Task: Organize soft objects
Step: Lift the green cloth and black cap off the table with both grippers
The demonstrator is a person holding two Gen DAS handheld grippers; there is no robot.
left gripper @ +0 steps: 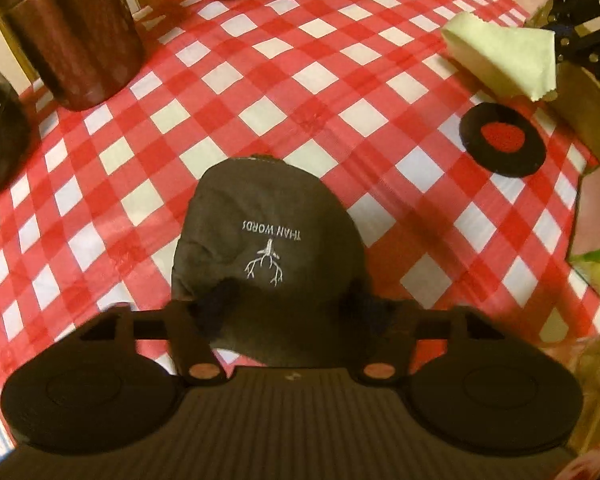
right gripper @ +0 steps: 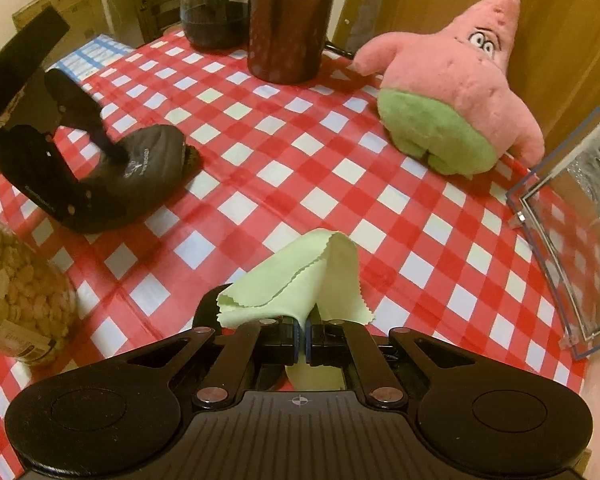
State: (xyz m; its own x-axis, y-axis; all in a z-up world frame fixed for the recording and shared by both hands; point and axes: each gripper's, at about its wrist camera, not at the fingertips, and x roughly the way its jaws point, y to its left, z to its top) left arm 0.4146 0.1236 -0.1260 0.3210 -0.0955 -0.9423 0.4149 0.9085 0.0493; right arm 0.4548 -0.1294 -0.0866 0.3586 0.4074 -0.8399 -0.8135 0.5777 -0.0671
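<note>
A dark soft pouch (left gripper: 266, 248) with white "THAN WORDS" print lies on the red-and-white checked tablecloth (left gripper: 300, 80). My left gripper (left gripper: 288, 300) is closed around its near end; the same grip shows in the right wrist view (right gripper: 140, 168). My right gripper (right gripper: 303, 334) is shut on a light green cloth (right gripper: 300, 276) and holds it just above the table; it also shows in the left wrist view (left gripper: 504, 56). A pink and green star plush (right gripper: 452, 92) sits at the back of the table.
A brown metal canister (right gripper: 286, 28) and a dark glass jar (right gripper: 214, 8) stand at the back. A clear plastic box (right gripper: 572, 232) is at the right edge. A jar of pale pieces (right gripper: 16, 292) is at the near left. A black ring pad (left gripper: 502, 140) lies on the cloth.
</note>
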